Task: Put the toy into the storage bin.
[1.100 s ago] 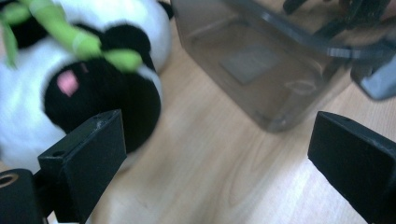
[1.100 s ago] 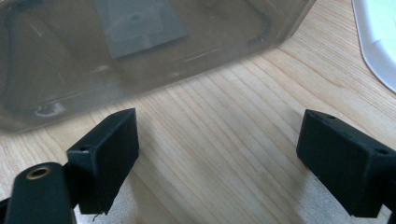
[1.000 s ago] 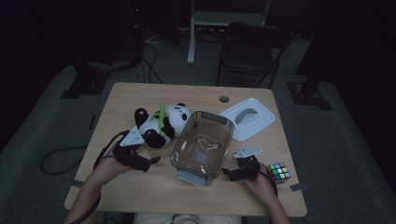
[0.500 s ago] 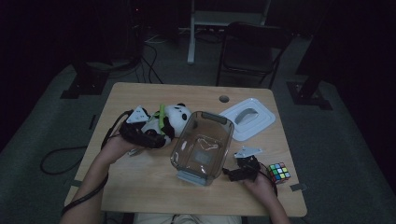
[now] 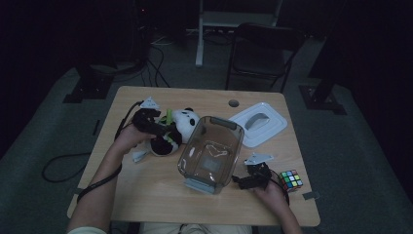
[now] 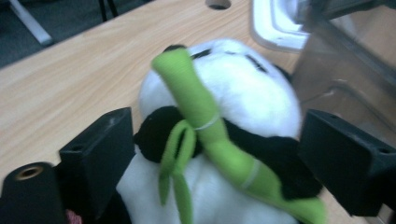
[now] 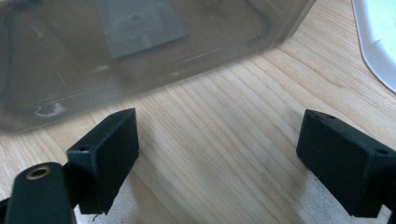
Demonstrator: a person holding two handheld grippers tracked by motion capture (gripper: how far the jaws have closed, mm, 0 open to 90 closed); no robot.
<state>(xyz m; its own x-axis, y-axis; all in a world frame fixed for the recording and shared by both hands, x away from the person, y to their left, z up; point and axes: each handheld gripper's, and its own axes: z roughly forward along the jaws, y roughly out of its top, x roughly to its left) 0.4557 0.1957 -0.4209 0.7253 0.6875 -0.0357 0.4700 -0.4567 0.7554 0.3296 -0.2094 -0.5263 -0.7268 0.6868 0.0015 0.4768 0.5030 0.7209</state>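
High view: the left tool [image 5: 155,127] reaches over the black-and-white plush panda toy with its green fabric bamboo stalk [image 5: 179,127], which lies left of the table's middle, toward the far edge of the pale wooden table [image 5: 156,195]. Just beside the panda, at the centre, a clear smoky plastic storage box [image 5: 210,153] rests tilted on its side, mouth up. Its white lid [image 5: 258,123] lies near the far right corner. The right tool [image 5: 247,181] hangs near the near edge, beside the box, with a multicoloured puzzle cube [image 5: 290,180] toward the near right corner.

Left gripper view: the panda [image 6: 233,102] sits between the two black jaws, which stand wide and have just been closing. The left jaw seems to brush the plush; the blur makes contact hard to judge, and the right jaw is apart from it. The bamboo stalk [image 6: 210,130] crosses the gap.

Right gripper view: the right tool [image 7: 219,154] stands apart over bare wood, empty, with the box wall [image 7: 140,51] just ahead.

The risk, as I judge it, is that the jaws pinch only the loose stalk or soft fur, so the panda slips or swings on lifting. It could also nudge the tilted box, which the right tool does not steady.
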